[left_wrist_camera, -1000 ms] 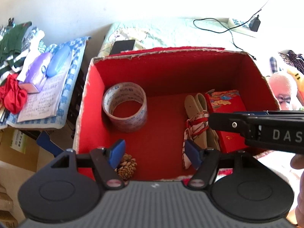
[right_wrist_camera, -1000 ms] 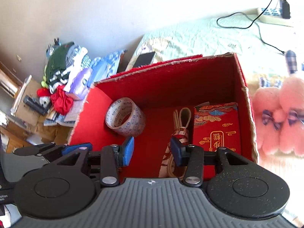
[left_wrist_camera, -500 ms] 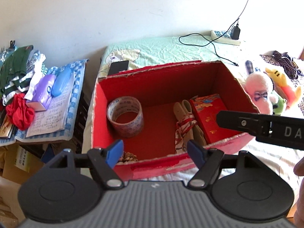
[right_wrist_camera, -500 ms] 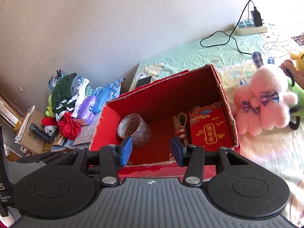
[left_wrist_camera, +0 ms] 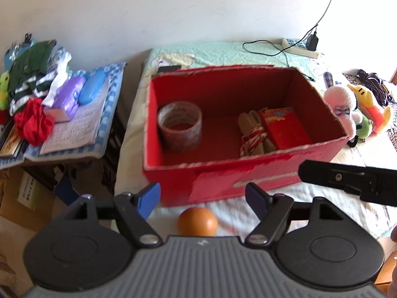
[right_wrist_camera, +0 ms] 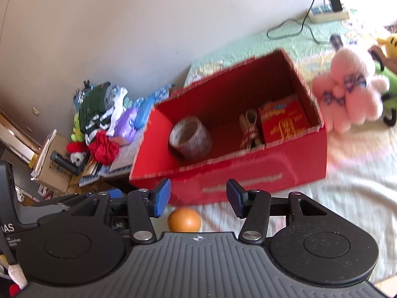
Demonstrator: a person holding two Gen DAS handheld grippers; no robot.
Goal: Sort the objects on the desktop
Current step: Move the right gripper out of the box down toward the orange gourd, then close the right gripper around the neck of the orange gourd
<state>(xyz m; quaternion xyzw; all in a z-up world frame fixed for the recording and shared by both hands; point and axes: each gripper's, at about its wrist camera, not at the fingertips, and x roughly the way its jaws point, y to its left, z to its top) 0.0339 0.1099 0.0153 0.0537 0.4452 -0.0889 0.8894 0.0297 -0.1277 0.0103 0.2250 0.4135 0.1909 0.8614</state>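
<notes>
Both claws, left (left_wrist_camera: 203, 200) and right (right_wrist_camera: 197, 198), hang spread and empty, an orange ball (left_wrist_camera: 197, 221) just below them, the red box (left_wrist_camera: 248, 183) beyond.

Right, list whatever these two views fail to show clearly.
- Orange ball: lower part hidden behind the gripper body, both views.
- Pine cone: hidden behind the red box's near wall, both views.
- Gold print on the red packet: motion-blurred, right view.
- Right gripper: cut off by the edge, left view.
- Notebook writing: too small, left view.
</notes>
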